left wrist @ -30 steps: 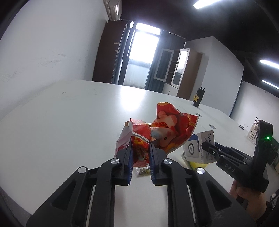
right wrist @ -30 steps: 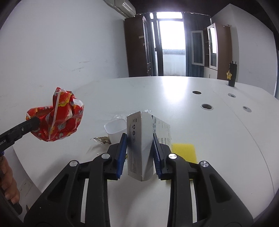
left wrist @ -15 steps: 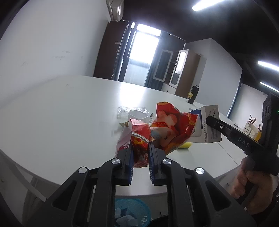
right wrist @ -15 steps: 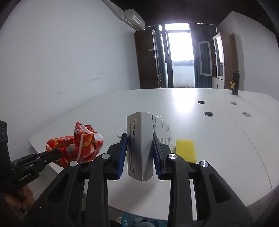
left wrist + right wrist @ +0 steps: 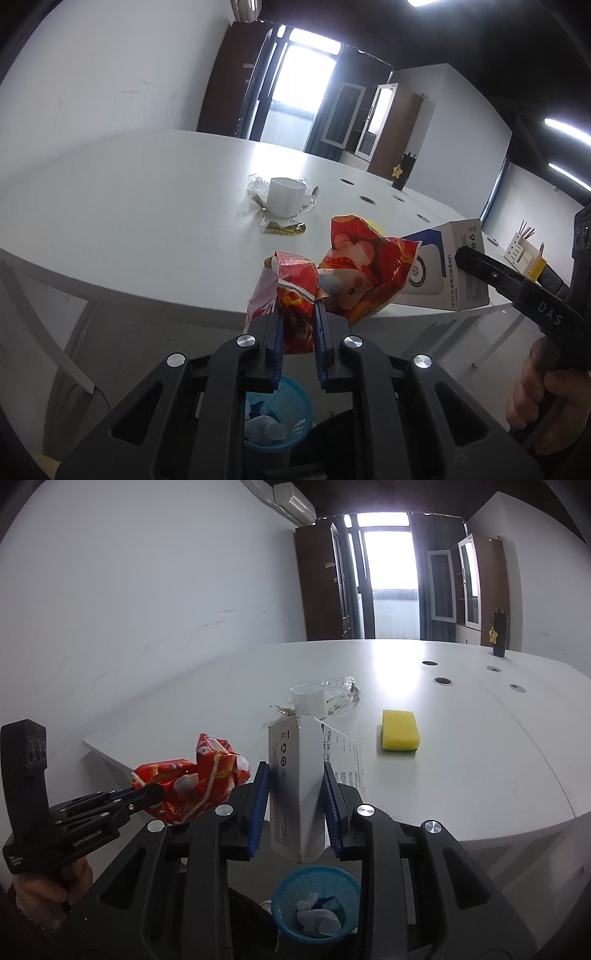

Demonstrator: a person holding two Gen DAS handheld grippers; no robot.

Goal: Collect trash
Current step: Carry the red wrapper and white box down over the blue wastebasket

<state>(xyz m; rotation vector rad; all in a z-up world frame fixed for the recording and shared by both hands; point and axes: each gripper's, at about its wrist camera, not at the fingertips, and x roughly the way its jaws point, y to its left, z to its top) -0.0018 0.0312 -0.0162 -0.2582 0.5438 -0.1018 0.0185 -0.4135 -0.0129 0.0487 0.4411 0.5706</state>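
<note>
Both loads are off the table's near edge now: the left hand-held gripper [image 5: 297, 334] is clamped on the crumpled red wrapper [image 5: 351, 273], and the right hand-held gripper [image 5: 296, 808] is pinching the white box [image 5: 297, 790]. The blue bin [image 5: 316, 902] sits on the floor directly below the box. Best to centre each load over the bin's mouth and let go low, the light wrapper especially, since it may drift.

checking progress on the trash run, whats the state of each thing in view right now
left gripper: shut on crumpled red snack wrapper, lifted off table
right gripper: shut on white cardboard box, lifted
blue mesh bin: on floor, holds bluish scraps
yellow sponge: flat on white table
white plastic cup: upright on table
</note>
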